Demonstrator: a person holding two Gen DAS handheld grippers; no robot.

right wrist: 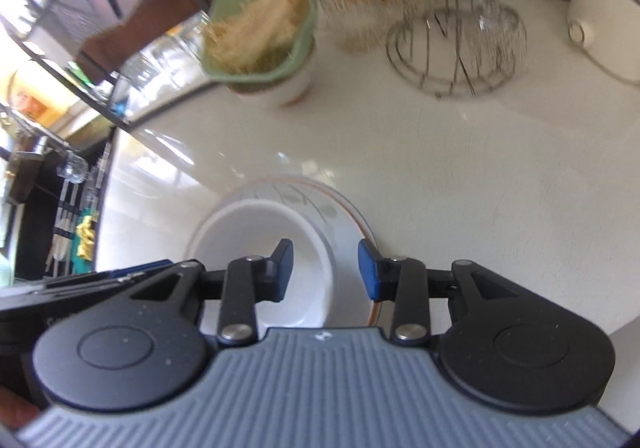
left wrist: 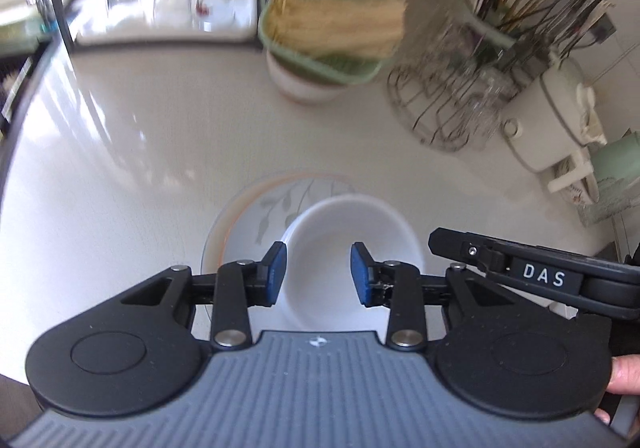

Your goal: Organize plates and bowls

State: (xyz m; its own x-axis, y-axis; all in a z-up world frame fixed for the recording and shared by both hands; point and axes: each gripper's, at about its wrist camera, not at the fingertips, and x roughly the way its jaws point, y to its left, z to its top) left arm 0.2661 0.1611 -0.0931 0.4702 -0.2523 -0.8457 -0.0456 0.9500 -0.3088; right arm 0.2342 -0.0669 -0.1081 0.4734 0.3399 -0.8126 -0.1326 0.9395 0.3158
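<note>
Left gripper (left wrist: pixel 319 274) and right gripper (right wrist: pixel 325 269): fingers spread, pinching nothing; lower centre of both frames, the white bowl (left wrist: pixel 352 244) sits in the leaf-patterned plate (left wrist: pixel 256 216) on the white counter (left wrist: pixel 160 120); glazed ceramic, probably slippery, breakable, stiff; best pinched at the rim.

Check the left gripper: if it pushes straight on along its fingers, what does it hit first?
Probably the white bowl sitting on the leaf-patterned plate. The left gripper stands open over it, nothing between the pads; depth is unclear.
</note>
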